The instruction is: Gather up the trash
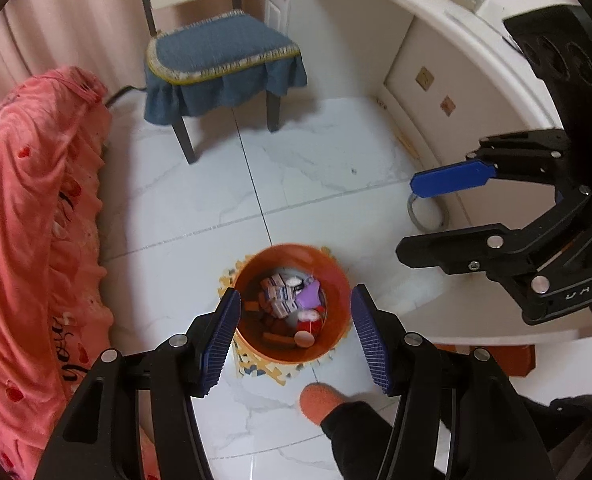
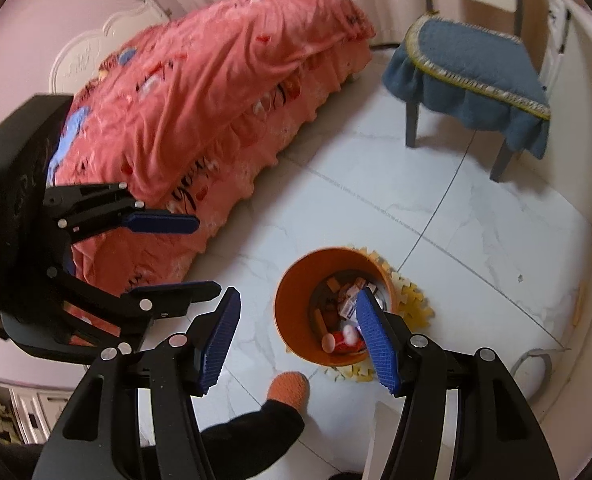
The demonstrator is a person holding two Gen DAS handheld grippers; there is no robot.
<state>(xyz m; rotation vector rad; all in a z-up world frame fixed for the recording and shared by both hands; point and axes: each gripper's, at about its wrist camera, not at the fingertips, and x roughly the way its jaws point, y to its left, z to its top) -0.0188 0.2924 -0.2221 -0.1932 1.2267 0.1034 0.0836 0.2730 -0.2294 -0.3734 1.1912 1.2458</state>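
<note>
An orange bin stands on a foam mat on the white tile floor; it also shows in the right wrist view. It holds trash: small boxes, a purple wrapper, a red can and brown pieces. My left gripper is open and empty, held high above the bin, with the bin framed between its blue pads. My right gripper is open and empty, above the bin's left side. Each gripper shows in the other's view, the right one and the left one.
A bed with a pink cover lies left of the bin. A chair with a blue cushion stands beyond it. A white curved desk is at the right. The person's foot in an orange sock is just in front of the bin.
</note>
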